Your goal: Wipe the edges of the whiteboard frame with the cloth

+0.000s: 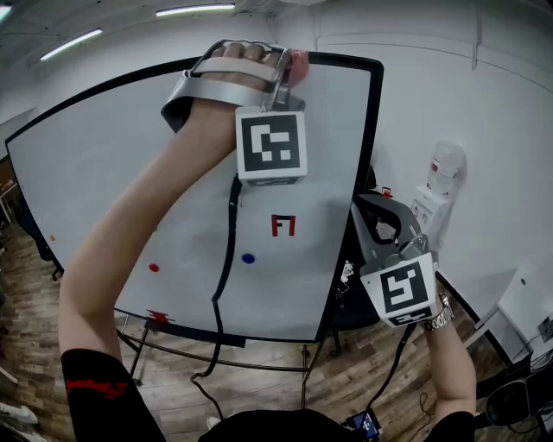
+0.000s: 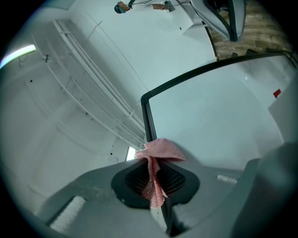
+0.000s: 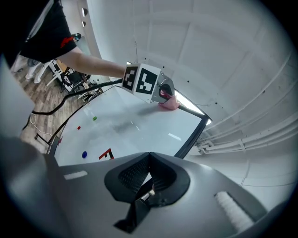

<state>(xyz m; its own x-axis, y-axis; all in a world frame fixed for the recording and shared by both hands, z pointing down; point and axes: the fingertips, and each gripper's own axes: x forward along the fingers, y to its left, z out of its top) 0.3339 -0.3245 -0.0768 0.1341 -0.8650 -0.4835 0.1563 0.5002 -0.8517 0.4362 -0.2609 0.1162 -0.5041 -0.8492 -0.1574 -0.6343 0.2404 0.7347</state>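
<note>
Cloth [image 2: 160, 151] was pink, with a fine dotted weave. Whiteboard [image 1: 130, 173] face was white, its frame [image 1: 372, 129] black. On the whiteboard were a red mark [image 1: 283, 225], a blue dot [image 1: 249, 258] and a red dot [image 1: 154, 268]. Left gripper [image 2: 157, 179] and right gripper [image 3: 149, 174] were grey; each marker cube [image 1: 271, 145] bore black-and-white squares. Floor [image 1: 34, 289] below the whiteboard was brown wood plank.

A plank wood floor [image 1: 43, 285] lies at the near left and runs on to the near right. A white wall [image 1: 510, 104] fills the far side, with pale conduits [image 2: 93, 88] running along it. Two strip lights [image 1: 194, 9] glow on the ceiling at the far left. By the right wall stands a white appliance [image 1: 436, 194] with a rounded top. A blue dot [image 1: 249, 258] sits right of a red dot [image 1: 154, 268], with a red mark [image 1: 282, 225] just beyond the blue one.
</note>
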